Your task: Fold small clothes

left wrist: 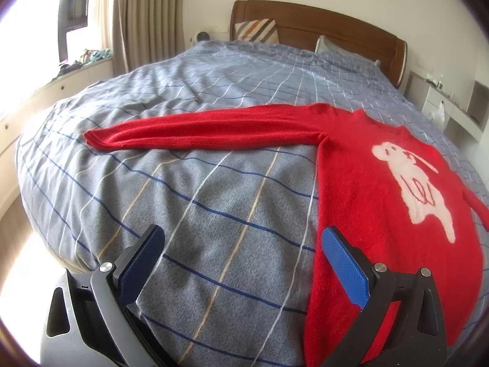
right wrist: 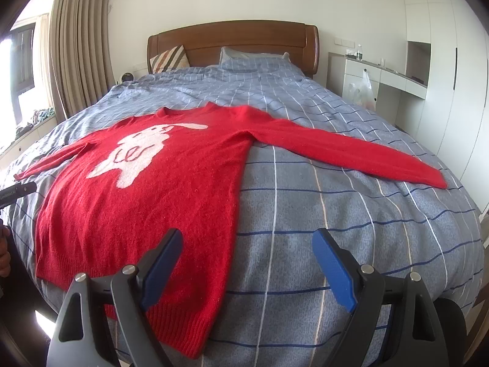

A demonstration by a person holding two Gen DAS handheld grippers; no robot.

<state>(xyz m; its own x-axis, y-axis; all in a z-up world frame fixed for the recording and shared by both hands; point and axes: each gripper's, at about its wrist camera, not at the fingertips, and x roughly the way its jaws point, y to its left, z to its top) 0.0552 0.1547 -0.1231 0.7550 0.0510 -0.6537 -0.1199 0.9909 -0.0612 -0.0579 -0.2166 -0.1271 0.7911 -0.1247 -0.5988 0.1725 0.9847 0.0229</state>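
A red sweater [right wrist: 171, 189] with a white dog picture lies flat, face up, on the bed, both sleeves spread out sideways. In the left wrist view the sweater [left wrist: 382, 202] fills the right side, and its left sleeve [left wrist: 207, 128] runs out to the left. In the right wrist view the right sleeve [right wrist: 351, 153] stretches to the right. My left gripper [left wrist: 241, 241] is open and empty above the blanket beside the sweater's left edge. My right gripper [right wrist: 247, 244] is open and empty above the sweater's bottom right corner.
The bed carries a blue-grey checked blanket [right wrist: 336, 232] with pillows [right wrist: 169, 58] against a wooden headboard [right wrist: 232, 39]. Curtains and a window ledge [left wrist: 70, 70] are on the left. White cabinets and a desk [right wrist: 397, 76] are on the right.
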